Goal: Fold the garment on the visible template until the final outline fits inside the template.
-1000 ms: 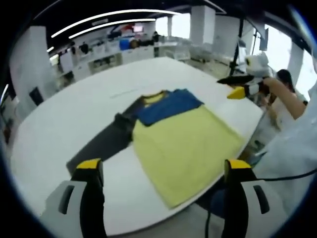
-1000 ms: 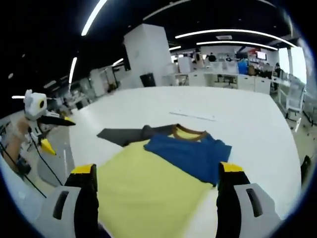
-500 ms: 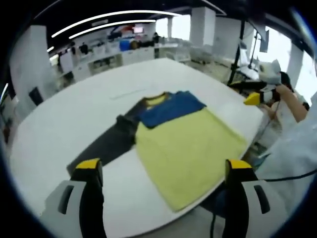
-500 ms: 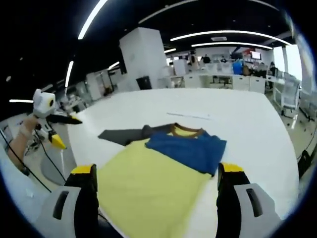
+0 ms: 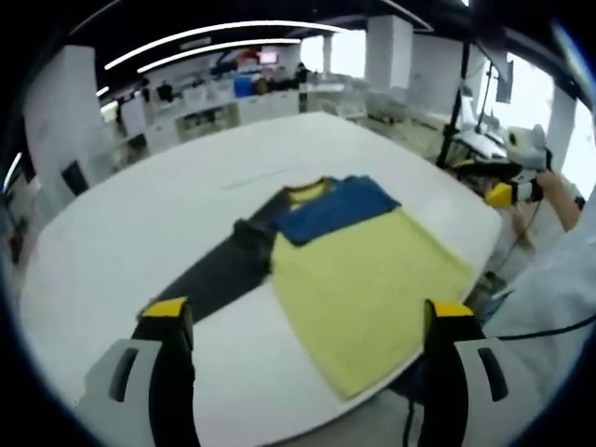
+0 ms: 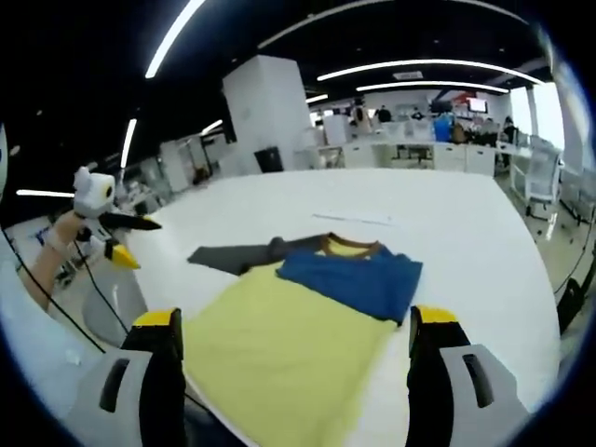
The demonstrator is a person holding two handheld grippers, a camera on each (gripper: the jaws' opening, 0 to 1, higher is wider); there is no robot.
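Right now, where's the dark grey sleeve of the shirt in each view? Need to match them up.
Left gripper view: the dark grey sleeve runs from picture centre down toward the lower left, left of the yellow body panel.
Right gripper view: the sleeve lies left of centre, stretched toward the left, above the yellow panel.
Shared landmark: the blue folded part by the yellow collar, where the sleeve begins.

A white pillar (image 6: 265, 116) rises behind the white table (image 6: 466, 233), with possibly desks (image 6: 438, 154) beyond.
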